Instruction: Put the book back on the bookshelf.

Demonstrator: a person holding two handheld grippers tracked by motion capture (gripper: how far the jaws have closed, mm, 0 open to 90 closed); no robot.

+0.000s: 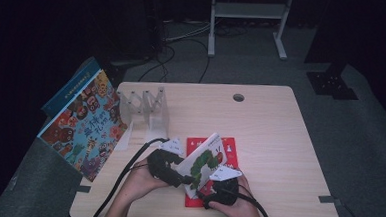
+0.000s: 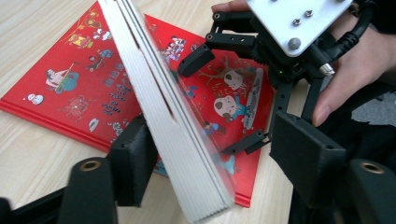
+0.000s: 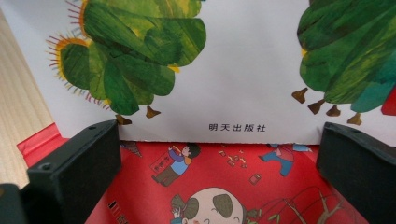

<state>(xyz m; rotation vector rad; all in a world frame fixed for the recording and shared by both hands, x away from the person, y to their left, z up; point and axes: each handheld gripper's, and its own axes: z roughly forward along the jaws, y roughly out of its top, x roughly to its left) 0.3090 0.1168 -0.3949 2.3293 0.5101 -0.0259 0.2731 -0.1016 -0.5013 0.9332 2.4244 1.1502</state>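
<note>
Left tool (image 2: 205,172) straddles the tilted caterpillar book's (image 1: 204,164) page edge (not yet pinching); right tool (image 3: 219,172) gapes beneath.

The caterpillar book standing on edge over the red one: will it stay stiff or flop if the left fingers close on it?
The caterpillar book looks likely to stay stiff: its thick board pages show no sag. It may tip, since it leans on one edge on the red book. Its glossy cover could slip.
</note>
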